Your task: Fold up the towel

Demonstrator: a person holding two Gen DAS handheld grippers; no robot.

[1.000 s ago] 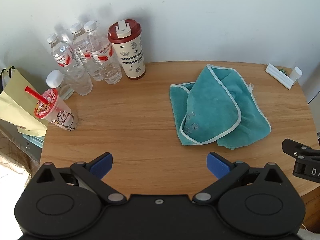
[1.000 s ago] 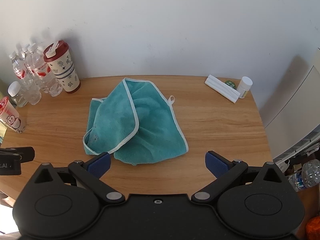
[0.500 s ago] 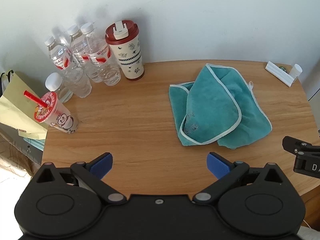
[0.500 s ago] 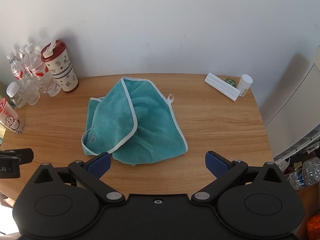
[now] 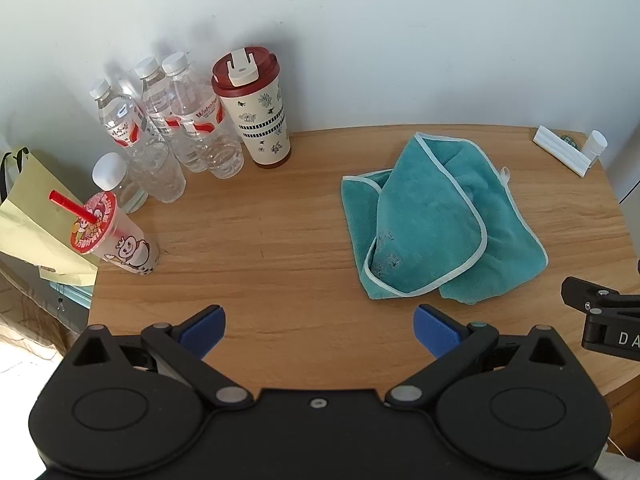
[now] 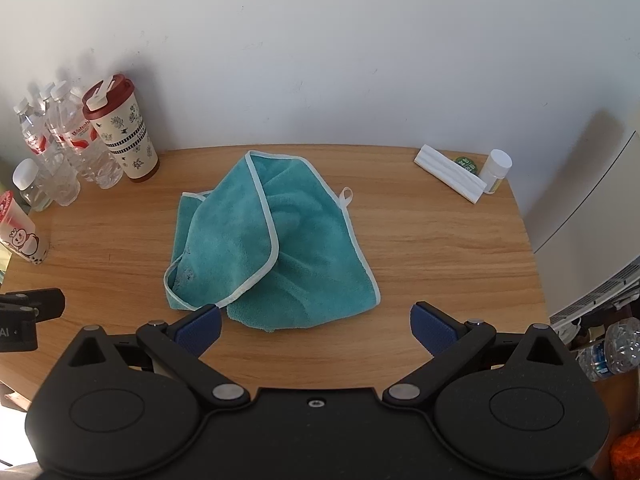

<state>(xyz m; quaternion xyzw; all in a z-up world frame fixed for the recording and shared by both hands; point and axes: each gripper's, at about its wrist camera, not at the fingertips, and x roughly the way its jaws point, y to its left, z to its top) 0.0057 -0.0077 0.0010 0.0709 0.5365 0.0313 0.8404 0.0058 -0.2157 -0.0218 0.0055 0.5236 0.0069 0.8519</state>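
Towel [image 6: 272, 240] lies crumpled mid-table, teal with pale trim, one flap folded diagonally over the rest, hang loop poking out on its right edge. Bare wood table [image 6: 440, 256] on all sides of it, widest to the right. Right gripper [image 6: 315, 322] spread wide, empty, left fingertip just at the towel's near hem. Left gripper [image 5: 319, 326] also spread, empty, over bare wood left of the towel. Bottles [image 5: 188, 128] and tumbler [image 5: 256, 108] crowd the far-left edge; white box [image 6: 450, 174] far right.

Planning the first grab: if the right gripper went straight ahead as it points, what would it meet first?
Probably the teal towel; the right gripper is open just short of its near edge, though height is unclear.
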